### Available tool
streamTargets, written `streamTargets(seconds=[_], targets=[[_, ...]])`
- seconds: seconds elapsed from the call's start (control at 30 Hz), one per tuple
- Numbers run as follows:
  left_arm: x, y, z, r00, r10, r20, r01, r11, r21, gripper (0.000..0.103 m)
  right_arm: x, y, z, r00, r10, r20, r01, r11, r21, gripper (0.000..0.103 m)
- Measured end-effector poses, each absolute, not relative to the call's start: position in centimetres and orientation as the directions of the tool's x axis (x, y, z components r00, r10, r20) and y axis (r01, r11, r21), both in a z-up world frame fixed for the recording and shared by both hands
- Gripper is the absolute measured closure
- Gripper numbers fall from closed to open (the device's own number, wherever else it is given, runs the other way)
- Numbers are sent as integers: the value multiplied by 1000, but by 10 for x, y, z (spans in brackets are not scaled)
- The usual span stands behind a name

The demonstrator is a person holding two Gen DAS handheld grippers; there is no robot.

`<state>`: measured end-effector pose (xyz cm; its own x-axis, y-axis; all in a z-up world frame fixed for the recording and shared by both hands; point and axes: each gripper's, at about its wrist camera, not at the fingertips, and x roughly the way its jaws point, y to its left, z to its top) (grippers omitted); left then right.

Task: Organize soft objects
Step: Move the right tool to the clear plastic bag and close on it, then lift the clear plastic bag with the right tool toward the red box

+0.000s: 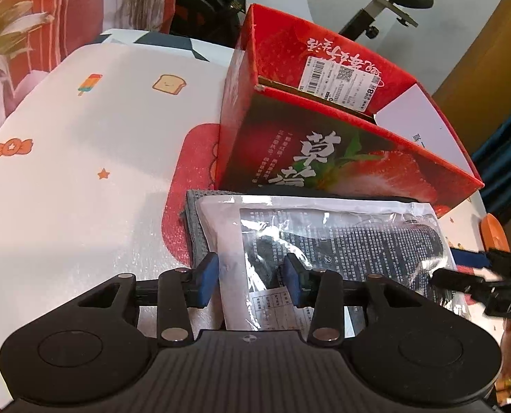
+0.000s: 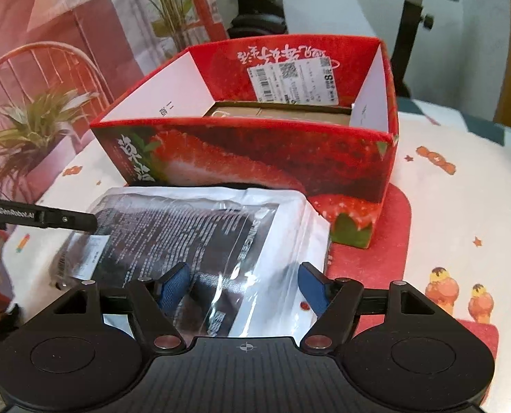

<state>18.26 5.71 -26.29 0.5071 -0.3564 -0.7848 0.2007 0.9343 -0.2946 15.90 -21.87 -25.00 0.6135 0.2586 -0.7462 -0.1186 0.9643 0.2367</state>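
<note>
Two hand-held grippers (image 1: pixel 251 277) (image 2: pixel 245 284) open over plastic packet (image 1: pixel 324 241); cartoon-print tablecloth (image 1: pixel 83 172), exercise bike (image 1: pixel 393 0) behind.

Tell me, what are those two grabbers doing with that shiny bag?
A person is holding a grabber in each hand. The left gripper and right gripper each straddle an end of the plastic bag, which lies on a grey cloth on the table. Neither looks clamped on it. The open red box stands just behind, probably where the bag is headed.
</note>
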Motion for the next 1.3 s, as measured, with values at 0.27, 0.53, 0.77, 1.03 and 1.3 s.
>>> streamTargets(seconds=[0.27, 0.53, 0.77, 1.03, 1.3], targets=[[208, 66, -261, 421, -403, -813, 288, 909, -301, 56, 193, -240, -246, 492, 344, -800, -182, 939, 292, 39], [226, 59, -266, 333, -423, -843, 366, 882, -297, 55, 218, -233, -248, 392, 374, -841, -229, 925, 304, 40], [236, 59, -277, 299, -447, -843, 356, 872, -336, 47, 224, -233, -254, 379, 388, -840, -223, 919, 324, 40], [225, 55, -260, 340, -464, -818, 378, 864, -333, 49, 212, -224, -235, 446, 365, -817, -269, 925, 267, 67], [216, 60, -234, 426, -471, -772, 384, 867, -317, 53, 192, -213, -202, 545, 321, -775, -355, 925, 133, 79]])
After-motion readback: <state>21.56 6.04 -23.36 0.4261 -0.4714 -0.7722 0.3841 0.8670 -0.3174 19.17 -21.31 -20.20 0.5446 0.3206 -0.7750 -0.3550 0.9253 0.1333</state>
